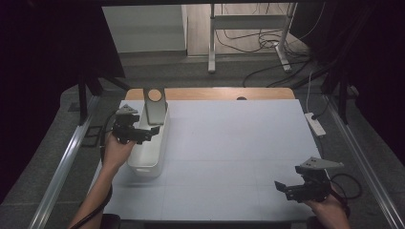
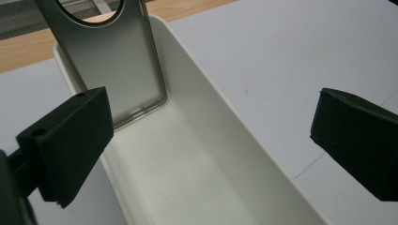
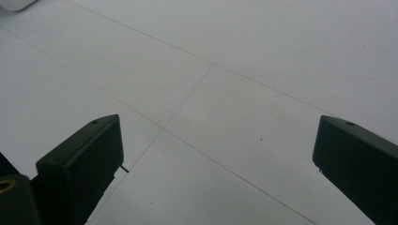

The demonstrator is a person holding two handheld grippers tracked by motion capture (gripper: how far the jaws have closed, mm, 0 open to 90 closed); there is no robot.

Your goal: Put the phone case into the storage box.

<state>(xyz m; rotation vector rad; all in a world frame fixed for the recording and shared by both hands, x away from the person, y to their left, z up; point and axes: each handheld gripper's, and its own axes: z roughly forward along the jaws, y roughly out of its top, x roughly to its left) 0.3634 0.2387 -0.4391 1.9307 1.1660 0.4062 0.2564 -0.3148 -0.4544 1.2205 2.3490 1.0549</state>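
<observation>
High view: left gripper [image 1: 154, 131] over white bin [image 1: 143, 168]; phone case [image 1: 155, 110] leans in its far end.
Left gripper view: fingers released, case apparently just deposited; next, withdraw.
Right gripper view: right gripper [image 3: 216, 159] released above table [image 3: 263, 70].

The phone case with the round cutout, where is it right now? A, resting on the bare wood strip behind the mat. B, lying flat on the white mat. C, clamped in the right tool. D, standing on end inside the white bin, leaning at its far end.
D: the phone case stands on end inside the white bin, tilted against its far end, while the left tool hangs open over the bin and holds nothing.
</observation>
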